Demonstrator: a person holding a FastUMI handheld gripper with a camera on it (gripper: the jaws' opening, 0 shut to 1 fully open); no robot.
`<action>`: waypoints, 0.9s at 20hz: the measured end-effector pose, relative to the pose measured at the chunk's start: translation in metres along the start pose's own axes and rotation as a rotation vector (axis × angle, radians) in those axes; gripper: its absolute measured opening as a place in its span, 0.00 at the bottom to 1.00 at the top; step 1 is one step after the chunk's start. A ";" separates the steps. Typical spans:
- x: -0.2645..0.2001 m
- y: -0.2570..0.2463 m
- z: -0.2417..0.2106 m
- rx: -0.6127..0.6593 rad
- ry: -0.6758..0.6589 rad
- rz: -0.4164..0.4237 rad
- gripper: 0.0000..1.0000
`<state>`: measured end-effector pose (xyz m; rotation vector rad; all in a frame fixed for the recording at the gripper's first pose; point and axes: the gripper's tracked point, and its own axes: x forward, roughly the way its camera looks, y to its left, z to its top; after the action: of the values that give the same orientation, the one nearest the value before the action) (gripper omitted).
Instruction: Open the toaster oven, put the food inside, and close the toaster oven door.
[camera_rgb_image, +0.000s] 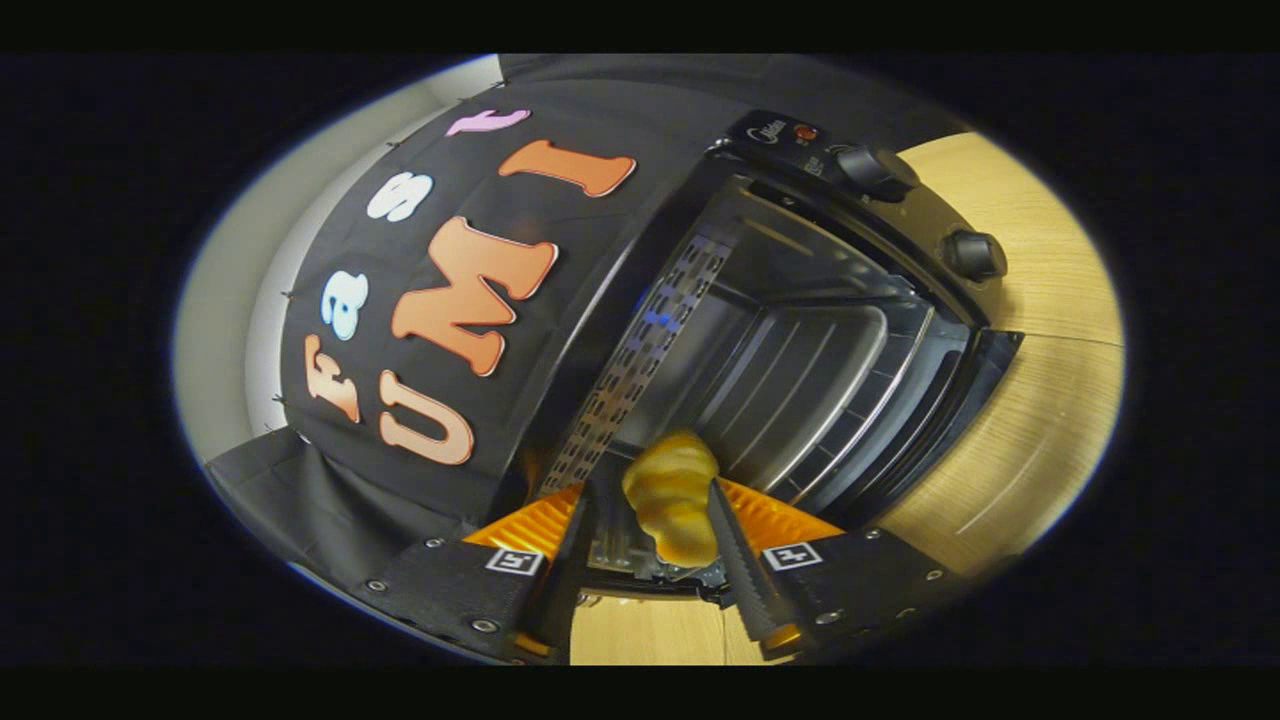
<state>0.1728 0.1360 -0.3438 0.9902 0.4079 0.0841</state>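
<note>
While the view is rolled strongly to one side, the gripper (655, 520) is seen nearest, its two fingers (745, 570) closed on a golden, ridged piece of food (672, 497) shaped like a small croissant. Both fingers press against the food's flanks, one on each side, so that it is clamped between them and its rounded end juts out past the fingertips. Beneath the fingers a strip of pale wooden table (650, 635) is visible.

Just ahead of the held food, the toaster oven (800, 340) is found with its door (940, 420) swung fully open, the door hanging out from the edge of the opening on the table side. The food is held at the mouth of the cavity, in front of the opening; whether it has crossed the threshold cannot be told. Inside, a wire rack (850, 400) and a ribbed back wall are made out, and a perforated metal strip (640, 360) is seen running along one inner side.

Farther off, on the oven's control panel, two dark knobs (975, 255) and a small red lamp (805, 132) are seen. Beyond the oven, the table's wooden surface continues, and the black cloth wall (330, 500) of the booth is hung behind and beside it.
</note>
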 end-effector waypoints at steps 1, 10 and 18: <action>-0.002 0.000 -0.003 -0.012 0.004 -0.003 0.72; -0.073 0.007 -0.040 -0.132 0.082 0.048 0.97; -0.148 -0.012 -0.042 -0.517 0.071 0.003 0.98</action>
<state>0.0195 0.1257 -0.3297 0.4791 0.4222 0.2161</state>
